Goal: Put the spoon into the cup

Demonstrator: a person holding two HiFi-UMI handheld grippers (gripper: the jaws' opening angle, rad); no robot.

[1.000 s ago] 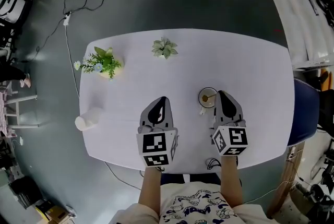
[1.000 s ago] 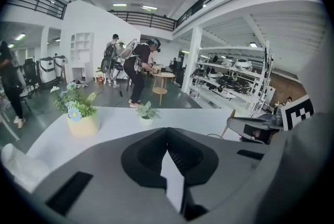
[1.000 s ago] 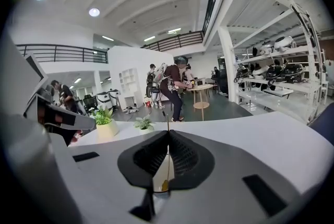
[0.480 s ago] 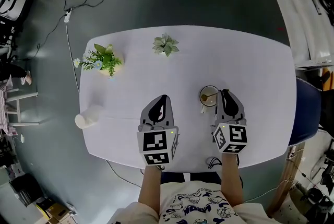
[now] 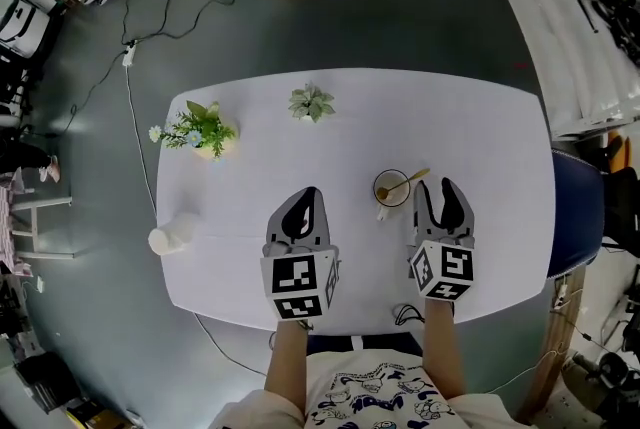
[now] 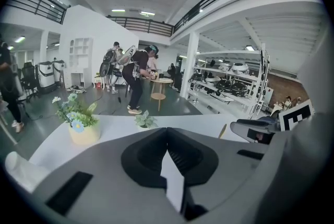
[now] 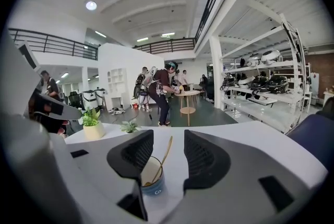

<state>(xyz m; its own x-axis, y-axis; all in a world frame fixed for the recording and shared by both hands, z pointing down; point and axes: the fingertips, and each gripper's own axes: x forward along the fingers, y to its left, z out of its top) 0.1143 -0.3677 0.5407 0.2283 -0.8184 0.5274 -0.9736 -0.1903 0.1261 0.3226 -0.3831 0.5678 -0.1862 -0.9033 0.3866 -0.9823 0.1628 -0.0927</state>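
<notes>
On the white table stands the cup, with the wooden spoon in it, handle leaning out toward the right. In the right gripper view the cup and the spoon sit just beyond the jaws. My right gripper is beside the cup on its right; its jaws are opening, and nothing is pressed between them. My left gripper hovers over the table left of the cup, shut and empty.
A potted flowering plant and a small green plant stand at the table's far side. A white roll lies near the left edge. A blue chair is at the table's right end. People stand far off.
The right jaws went from shut to wide open and let go of the spoon, which now leans in the cup. The right gripper drew back from the cup.
</notes>
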